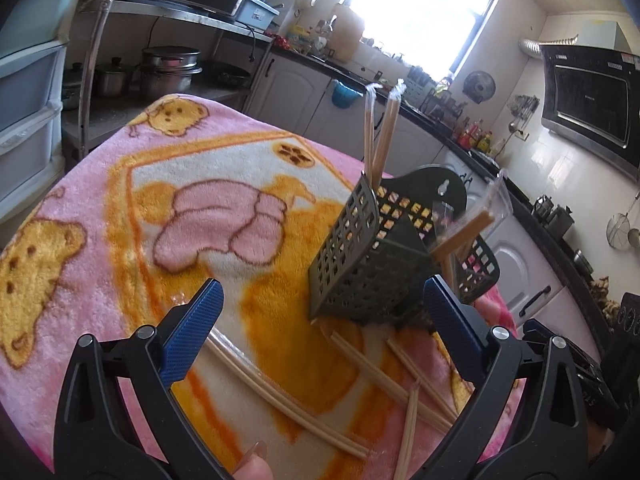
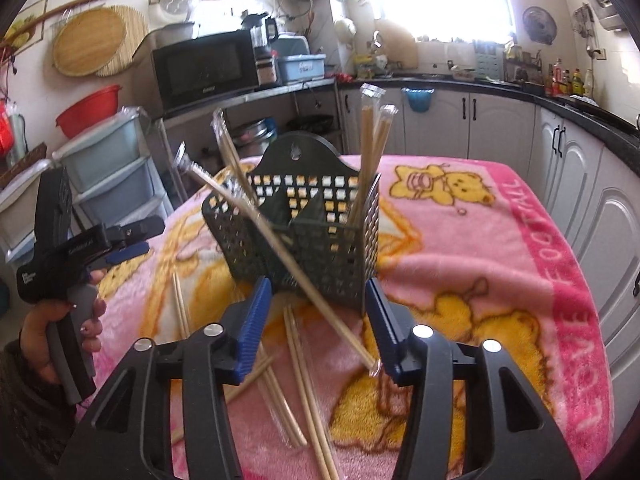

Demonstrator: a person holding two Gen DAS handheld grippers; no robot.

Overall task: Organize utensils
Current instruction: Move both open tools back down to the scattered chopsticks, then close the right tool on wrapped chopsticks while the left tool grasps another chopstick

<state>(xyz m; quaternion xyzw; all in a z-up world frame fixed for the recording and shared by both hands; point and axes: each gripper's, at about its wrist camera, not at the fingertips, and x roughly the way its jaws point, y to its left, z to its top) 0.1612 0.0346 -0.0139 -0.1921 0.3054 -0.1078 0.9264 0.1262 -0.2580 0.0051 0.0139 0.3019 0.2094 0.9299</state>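
A dark green perforated utensil holder (image 1: 360,256) (image 2: 320,240) stands on the blanket, with wrapped chopstick pairs (image 1: 378,132) (image 2: 372,148) upright in it. My left gripper (image 1: 320,292) is open, wide and empty, just short of the holder and over loose chopsticks (image 1: 288,392). My right gripper (image 2: 317,290) stands open in front of the holder. A blurred wrapped chopstick pair (image 2: 280,252) slants across the holder's front and between the jaws. Its lower end is by the right finger and clear of the left pad. More chopsticks (image 2: 304,380) lie below. A hand holds the left gripper (image 2: 132,240) at the left.
A pink blanket (image 2: 500,280) with bear pictures covers the table, which drops off at the right and far edges. Plastic drawers (image 2: 112,168) stand to the left. A microwave (image 2: 204,68) sits on a shelf behind, and white cabinets (image 2: 580,200) line the right.
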